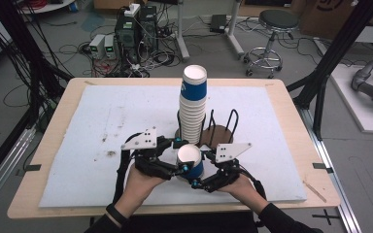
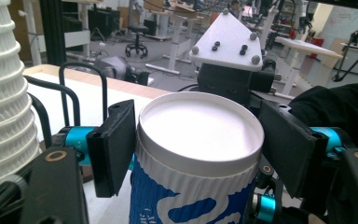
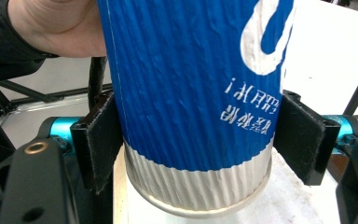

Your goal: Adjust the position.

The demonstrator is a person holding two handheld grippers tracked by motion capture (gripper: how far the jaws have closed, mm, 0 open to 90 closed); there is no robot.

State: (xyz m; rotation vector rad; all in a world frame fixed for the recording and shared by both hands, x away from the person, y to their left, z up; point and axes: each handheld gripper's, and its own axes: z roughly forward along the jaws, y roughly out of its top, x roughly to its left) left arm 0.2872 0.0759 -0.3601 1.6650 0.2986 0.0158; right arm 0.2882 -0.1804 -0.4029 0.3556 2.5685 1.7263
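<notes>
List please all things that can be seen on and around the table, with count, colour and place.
single cup: one, blue and white, upside down near the table's front, between both tools
cup stack: one, white with a blue top cup, behind the single cup
wire holder: one, black loops on a brown base, around the stack
mat: one, white, covering the table
table: one, light wood
stool: one, black seat, on the floor behind
left tool: one, black, jaws on the single cup
right tool: one, black, jaws on the single cup
</notes>
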